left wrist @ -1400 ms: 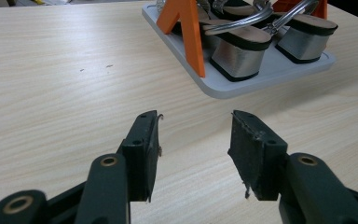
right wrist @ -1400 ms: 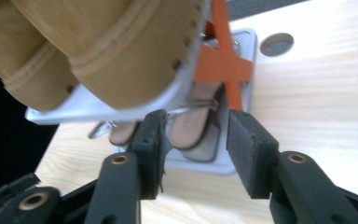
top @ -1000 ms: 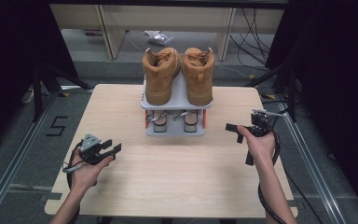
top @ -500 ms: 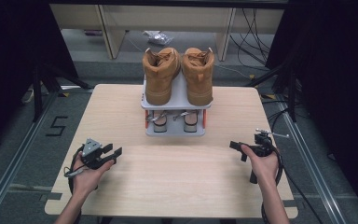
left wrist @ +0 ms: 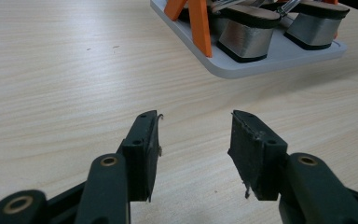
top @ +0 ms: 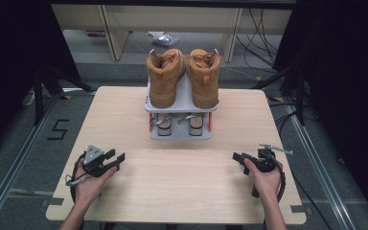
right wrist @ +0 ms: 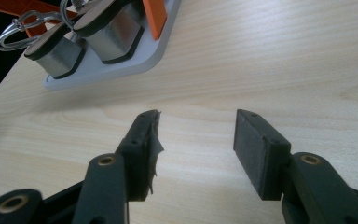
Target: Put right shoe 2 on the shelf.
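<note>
My left gripper (top: 115,158) sits low over the table (top: 182,191), jaws wide, nothing between them. Ahead and to its right: the grey shoe rack (top: 179,135), well apart. Two tan boots (top: 183,76) stand on its top shelf, a pair of silver-heeled sandals (left wrist: 270,25) below. My right gripper (top: 237,158), jaws wide and empty, has the rack ahead to its left.

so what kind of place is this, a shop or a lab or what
Most likely a lab or data-recording setup, not a shop: a bare wooden table on a metal frame, loose cables on the floor, dark curtains around it, and a small shoe rack staged with boots.
</note>
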Demonstrator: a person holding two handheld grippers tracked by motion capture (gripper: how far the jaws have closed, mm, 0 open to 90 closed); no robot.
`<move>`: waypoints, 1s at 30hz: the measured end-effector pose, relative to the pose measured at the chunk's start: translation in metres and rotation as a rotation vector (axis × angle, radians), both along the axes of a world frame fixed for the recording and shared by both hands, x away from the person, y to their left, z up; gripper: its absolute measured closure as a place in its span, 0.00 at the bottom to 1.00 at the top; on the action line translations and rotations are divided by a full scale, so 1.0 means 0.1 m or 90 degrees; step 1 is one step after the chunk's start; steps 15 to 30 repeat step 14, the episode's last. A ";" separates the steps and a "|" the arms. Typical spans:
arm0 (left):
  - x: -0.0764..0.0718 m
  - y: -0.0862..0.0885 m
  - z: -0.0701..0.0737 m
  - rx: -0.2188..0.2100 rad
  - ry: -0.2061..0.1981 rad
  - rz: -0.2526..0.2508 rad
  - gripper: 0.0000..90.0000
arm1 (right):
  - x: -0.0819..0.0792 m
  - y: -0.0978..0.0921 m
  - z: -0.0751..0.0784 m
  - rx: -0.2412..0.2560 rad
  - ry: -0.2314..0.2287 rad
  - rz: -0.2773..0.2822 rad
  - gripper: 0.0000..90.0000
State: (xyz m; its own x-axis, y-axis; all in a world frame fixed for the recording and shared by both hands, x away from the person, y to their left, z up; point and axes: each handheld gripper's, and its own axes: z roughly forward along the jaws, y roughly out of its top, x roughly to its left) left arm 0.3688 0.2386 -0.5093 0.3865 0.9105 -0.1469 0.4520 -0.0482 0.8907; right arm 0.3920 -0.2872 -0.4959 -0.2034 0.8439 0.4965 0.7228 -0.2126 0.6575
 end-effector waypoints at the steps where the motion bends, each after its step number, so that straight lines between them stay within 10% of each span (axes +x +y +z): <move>1: 0.00 0.00 0.00 0.000 -0.001 -0.001 0.57 | 0.00 0.01 0.00 0.001 -0.007 -0.004 0.57; 30: -0.02 0.00 0.00 0.006 0.001 -0.005 0.56 | -0.04 0.00 -0.08 0.004 -0.007 -0.004 0.51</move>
